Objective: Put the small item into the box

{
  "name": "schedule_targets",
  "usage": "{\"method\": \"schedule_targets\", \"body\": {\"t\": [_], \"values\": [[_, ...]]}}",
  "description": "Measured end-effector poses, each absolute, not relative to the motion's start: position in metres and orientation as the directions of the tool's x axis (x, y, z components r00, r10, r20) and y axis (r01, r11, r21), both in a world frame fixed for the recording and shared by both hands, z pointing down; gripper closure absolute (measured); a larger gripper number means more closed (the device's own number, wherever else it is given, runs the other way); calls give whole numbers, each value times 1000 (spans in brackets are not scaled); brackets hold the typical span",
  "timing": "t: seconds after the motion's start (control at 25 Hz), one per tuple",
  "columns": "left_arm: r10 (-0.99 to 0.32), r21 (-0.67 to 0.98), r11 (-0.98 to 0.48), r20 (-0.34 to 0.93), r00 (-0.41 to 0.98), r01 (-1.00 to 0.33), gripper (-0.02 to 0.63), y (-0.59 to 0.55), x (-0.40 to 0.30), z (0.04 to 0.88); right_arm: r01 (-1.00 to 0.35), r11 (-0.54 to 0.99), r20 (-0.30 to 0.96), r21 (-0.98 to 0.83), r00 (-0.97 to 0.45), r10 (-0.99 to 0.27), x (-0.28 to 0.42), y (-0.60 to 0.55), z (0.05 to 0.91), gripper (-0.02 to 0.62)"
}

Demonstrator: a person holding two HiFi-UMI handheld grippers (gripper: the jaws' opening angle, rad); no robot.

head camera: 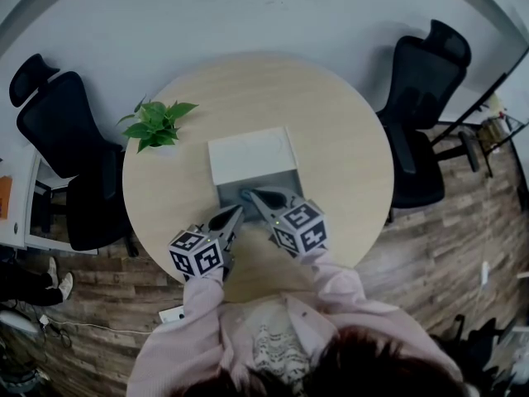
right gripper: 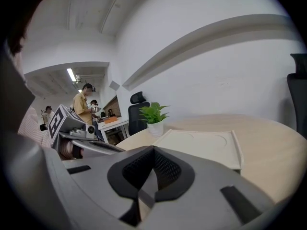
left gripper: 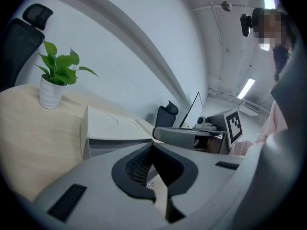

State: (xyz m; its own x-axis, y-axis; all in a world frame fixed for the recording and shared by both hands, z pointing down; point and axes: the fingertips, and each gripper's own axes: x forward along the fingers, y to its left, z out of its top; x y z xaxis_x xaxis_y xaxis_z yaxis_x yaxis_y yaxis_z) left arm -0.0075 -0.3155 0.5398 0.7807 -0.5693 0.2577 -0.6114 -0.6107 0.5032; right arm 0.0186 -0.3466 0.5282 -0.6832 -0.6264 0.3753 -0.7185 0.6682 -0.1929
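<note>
An open box [head camera: 258,185] sits mid-table, its white lid [head camera: 251,155] folded back on the far side. A small teal item [head camera: 245,195] lies in the grey box interior, right at the tip of my right gripper [head camera: 251,193]. That gripper reaches over the box's near edge with its jaws together; I cannot tell whether they pinch the item. My left gripper [head camera: 236,212] points at the near edge from the left, jaws closed and empty. In the right gripper view, the pads [right gripper: 165,169] meet with nothing bulky between them. The left gripper view shows its pads [left gripper: 139,166] meeting likewise.
A potted plant [head camera: 157,124] stands on the round wooden table [head camera: 331,131] at the back left. Black office chairs [head camera: 62,135] stand on both sides of the table. Other people [right gripper: 82,104] stand at desks far off in the right gripper view.
</note>
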Motion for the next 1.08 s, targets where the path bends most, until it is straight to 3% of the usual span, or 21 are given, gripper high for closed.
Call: {"method": "schedule_targets", "body": {"t": [1.08], "values": [[-570,447,-659,226,790,-604,597,-309,0,527,-687,692,338,-223,-720,-606,20,-327,524,600]]}}
